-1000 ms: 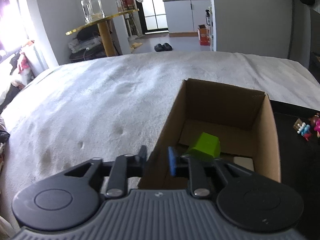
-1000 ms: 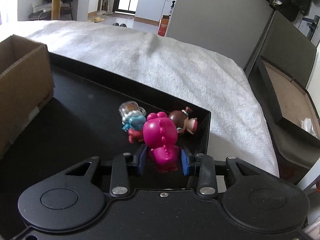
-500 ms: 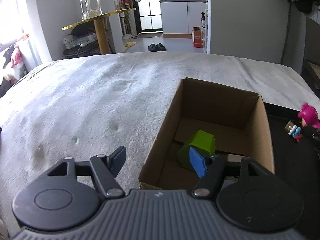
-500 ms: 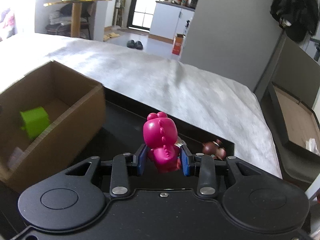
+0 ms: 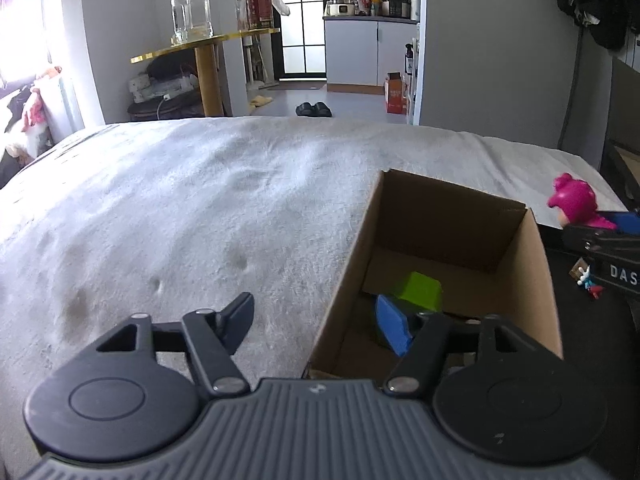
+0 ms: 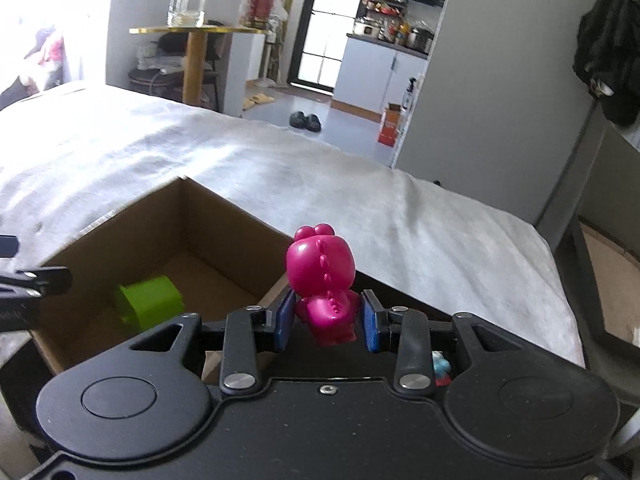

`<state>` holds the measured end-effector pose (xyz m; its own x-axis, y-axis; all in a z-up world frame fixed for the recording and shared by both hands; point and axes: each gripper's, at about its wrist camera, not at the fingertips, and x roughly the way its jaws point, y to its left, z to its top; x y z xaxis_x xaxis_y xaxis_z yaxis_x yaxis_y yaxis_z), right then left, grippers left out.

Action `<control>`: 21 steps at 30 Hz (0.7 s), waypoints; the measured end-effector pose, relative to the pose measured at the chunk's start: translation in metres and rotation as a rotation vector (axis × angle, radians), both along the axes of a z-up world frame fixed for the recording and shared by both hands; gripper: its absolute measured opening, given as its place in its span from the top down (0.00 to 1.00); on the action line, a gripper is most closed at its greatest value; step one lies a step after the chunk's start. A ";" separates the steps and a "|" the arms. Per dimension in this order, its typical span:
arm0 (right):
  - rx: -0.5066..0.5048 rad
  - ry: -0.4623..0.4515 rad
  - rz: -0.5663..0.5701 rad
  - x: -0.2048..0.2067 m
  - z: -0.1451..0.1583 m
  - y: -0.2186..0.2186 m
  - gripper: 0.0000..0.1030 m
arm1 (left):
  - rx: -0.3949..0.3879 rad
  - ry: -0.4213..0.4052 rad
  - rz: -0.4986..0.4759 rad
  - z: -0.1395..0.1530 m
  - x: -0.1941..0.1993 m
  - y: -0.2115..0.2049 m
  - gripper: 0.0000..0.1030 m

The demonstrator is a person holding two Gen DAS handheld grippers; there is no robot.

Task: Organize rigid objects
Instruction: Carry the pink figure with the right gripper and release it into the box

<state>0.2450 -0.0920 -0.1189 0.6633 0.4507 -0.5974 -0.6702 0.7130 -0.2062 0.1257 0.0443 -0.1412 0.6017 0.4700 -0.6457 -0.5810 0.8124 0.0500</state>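
Observation:
My right gripper (image 6: 327, 320) is shut on a magenta dinosaur figure (image 6: 323, 278) and holds it in the air just right of the open cardboard box (image 6: 224, 216). The figure also shows in the left wrist view (image 5: 574, 202). A lime green block (image 6: 149, 303) lies on the box floor; it also shows in the left wrist view (image 5: 420, 291). My left gripper (image 5: 316, 324) is open and empty, straddling the box's near left wall (image 5: 352, 264).
The box stands on a white bedcover (image 5: 200, 208) beside a black tray (image 5: 580, 320). Small figures (image 5: 586, 278) lie on the tray. A black open case (image 6: 608, 280) stands at the far right.
My left gripper opened and drew back from the green block, which stays in the box. My right gripper lifted the magenta figure off the tray and carried it left toward the box.

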 end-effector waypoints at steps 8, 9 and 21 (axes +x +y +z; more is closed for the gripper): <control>-0.028 -0.012 0.066 -0.015 0.000 0.029 0.66 | -0.042 -0.020 -0.024 -0.004 -0.005 0.009 0.73; -0.034 -0.012 0.071 -0.017 -0.001 0.032 0.66 | -0.047 -0.016 -0.036 -0.006 -0.004 0.009 0.76; -0.062 0.026 0.091 -0.030 -0.015 0.051 0.55 | -0.065 -0.036 -0.065 -0.009 -0.004 0.009 0.89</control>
<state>0.2152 -0.0409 -0.1337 0.6050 0.4704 -0.6424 -0.7375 0.6351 -0.2295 0.1212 0.0536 -0.1506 0.6530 0.3871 -0.6510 -0.5275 0.8492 -0.0241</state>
